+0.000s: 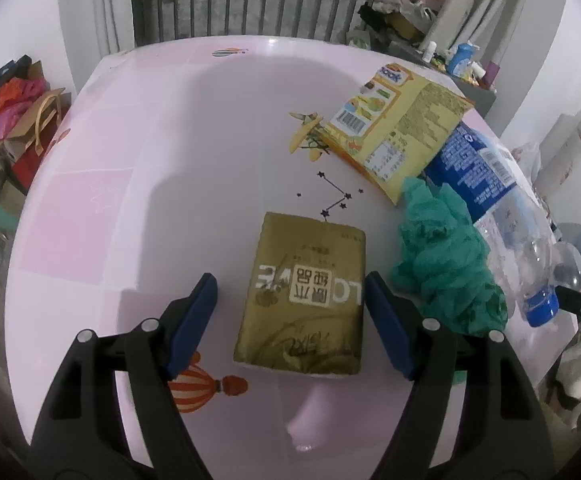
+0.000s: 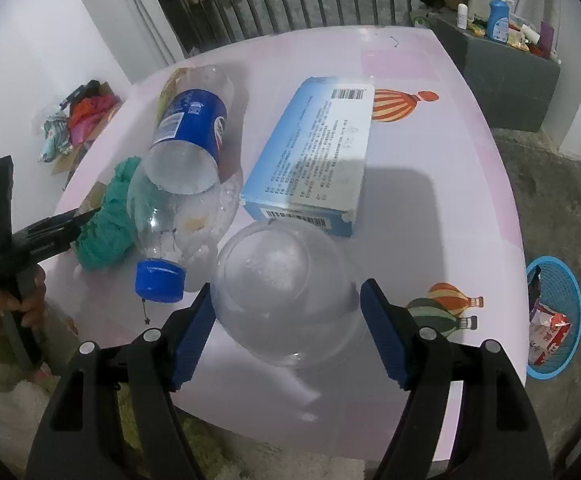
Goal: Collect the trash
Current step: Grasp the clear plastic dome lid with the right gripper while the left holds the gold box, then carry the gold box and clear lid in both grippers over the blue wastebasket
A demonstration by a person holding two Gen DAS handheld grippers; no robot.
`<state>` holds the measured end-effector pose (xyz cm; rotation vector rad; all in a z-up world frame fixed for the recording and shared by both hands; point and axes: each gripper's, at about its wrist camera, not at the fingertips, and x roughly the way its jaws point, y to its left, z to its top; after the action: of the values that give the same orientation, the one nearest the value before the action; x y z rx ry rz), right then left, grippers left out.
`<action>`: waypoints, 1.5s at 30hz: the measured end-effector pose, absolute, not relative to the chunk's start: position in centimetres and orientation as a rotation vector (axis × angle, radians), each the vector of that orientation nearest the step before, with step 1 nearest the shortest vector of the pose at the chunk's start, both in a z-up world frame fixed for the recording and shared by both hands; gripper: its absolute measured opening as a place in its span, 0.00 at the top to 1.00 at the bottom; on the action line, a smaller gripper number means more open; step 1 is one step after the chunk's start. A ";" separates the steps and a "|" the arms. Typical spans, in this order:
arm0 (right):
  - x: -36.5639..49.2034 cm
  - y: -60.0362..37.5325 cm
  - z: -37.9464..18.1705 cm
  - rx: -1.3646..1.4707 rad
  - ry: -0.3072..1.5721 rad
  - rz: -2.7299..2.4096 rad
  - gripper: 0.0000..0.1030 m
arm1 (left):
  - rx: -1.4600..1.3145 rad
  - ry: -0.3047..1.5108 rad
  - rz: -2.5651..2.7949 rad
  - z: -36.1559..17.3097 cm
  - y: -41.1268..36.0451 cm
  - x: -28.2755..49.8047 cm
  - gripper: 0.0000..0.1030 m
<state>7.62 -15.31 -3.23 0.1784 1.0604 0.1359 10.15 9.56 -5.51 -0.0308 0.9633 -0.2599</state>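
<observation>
Two claws: both are spread wide above a pale pink worktop (image 1: 138, 152) printed with hot-air balloons.
Left claw (image 1: 290, 292): released, its blue pads on either side of a flat gold-coloured wrapped packet (image 1: 306, 296) with white lettering; neither pad touches it as far as I can tell.
Right claw (image 2: 286, 300): released, its blue pads flanking a clear plastic dome-shaped lid (image 2: 286, 292) at the near edge of the worktop; whether the pads touch the dome I cannot tell.
Green tissue: a crumpled teal-green paper wad (image 1: 446, 264) lies just right of the gold packet, against the bottle.
Bottle: a clear plastic bottle with a blue label and blue cap (image 2: 186, 176) lies on its side, cap pointing to the near edge, just left of the dome.
Yellow bag: a flattened yellow snack bag (image 1: 394, 124) with a barcode lies far right in the left wrist view, partly over the bottle's far end.
Blue box: a light blue cardboard box (image 2: 314, 152) with printed text lies flat just beyond the dome.
Bin: a blue mesh basket (image 2: 574, 280) stands on the floor to the right of the worktop, with wrappers inside.
</observation>
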 end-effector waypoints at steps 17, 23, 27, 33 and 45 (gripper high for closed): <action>6.7 -15.6 -2.7 0.205 1.029 0.168 0.32 | -0.066 0.952 -0.245 -4.8 10.5 9.5 0.51; 5.6 -16.1 -2.1 0.222 1.005 0.194 0.32 | -0.076 0.910 -0.212 -2.7 11.3 7.9 0.52; 4.6 -16.5 -1.3 0.262 0.979 0.223 0.33 | -0.067 0.834 -0.207 -0.3 11.8 6.1 0.52; 2.1 -18.3 0.3 0.335 0.885 0.233 0.33 | -0.081 0.767 -0.308 4.0 10.4 4.3 0.52; -5.3 -31.1 3.5 0.514 0.647 -0.112 0.33 | -0.019 0.809 -0.832 7.9 -7.7 5.0 0.52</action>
<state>-5.31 -31.09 3.52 0.5142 0.6467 -0.1117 4.98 -7.69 7.93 -0.0194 0.8087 -0.8323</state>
